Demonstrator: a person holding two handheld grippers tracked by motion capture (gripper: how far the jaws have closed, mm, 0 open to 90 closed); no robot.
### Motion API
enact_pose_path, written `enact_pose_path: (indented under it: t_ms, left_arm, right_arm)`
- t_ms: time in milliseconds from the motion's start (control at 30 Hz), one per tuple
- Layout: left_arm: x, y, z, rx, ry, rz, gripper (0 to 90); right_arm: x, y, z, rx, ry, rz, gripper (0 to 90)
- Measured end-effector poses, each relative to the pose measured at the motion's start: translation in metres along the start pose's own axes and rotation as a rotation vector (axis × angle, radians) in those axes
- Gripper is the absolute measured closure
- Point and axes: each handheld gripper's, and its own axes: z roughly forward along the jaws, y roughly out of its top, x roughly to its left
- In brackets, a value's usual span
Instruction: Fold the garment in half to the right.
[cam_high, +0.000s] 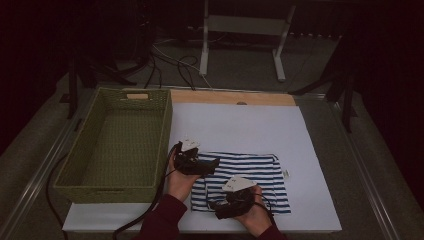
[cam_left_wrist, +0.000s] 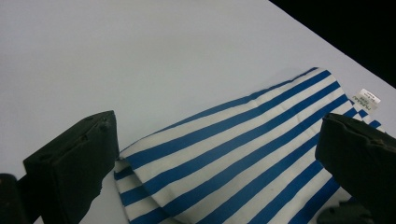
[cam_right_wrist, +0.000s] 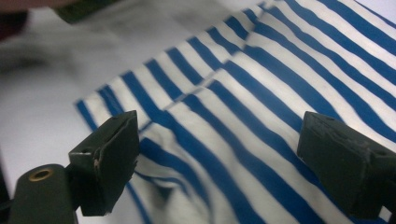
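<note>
A folded blue-and-white striped cloth (cam_high: 247, 176) lies on the white mat (cam_high: 240, 125), near its front edge. My left gripper (cam_high: 212, 163) hovers at the cloth's left far corner, jaws wide open; in the left gripper view the cloth (cam_left_wrist: 243, 154) lies between and beyond them, its small white label (cam_left_wrist: 367, 99) at the right. My right gripper (cam_high: 214, 205) is over the cloth's front left part, also open. In the right gripper view the rumpled stripes (cam_right_wrist: 243, 121) span the gap between the jaws, with a fold edge crossing the fabric.
A green woven basket (cam_high: 80, 165) with nothing in it stands to the left of the mat. A wooden strip (cam_high: 230, 97) borders the mat's far edge. Beyond the table are cables (cam_high: 175, 62) and a white stand (cam_high: 240, 30) on a dark floor.
</note>
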Motion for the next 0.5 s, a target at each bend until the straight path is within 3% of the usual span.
enact_pose_path:
  t_ms: [300, 500]
  left_arm:
    - [0.002, 0.001, -0.002, -0.002, 0.002, -0.005, 0.3]
    - [0.003, 0.001, -0.002, -0.003, 0.004, -0.007, 0.2]
  right_arm:
    - [0.018, 0.001, 0.003, -0.026, 0.086, -0.054, 21.2]
    - [0.024, 0.002, 0.006, -0.023, 0.12, -0.06, 29.5]
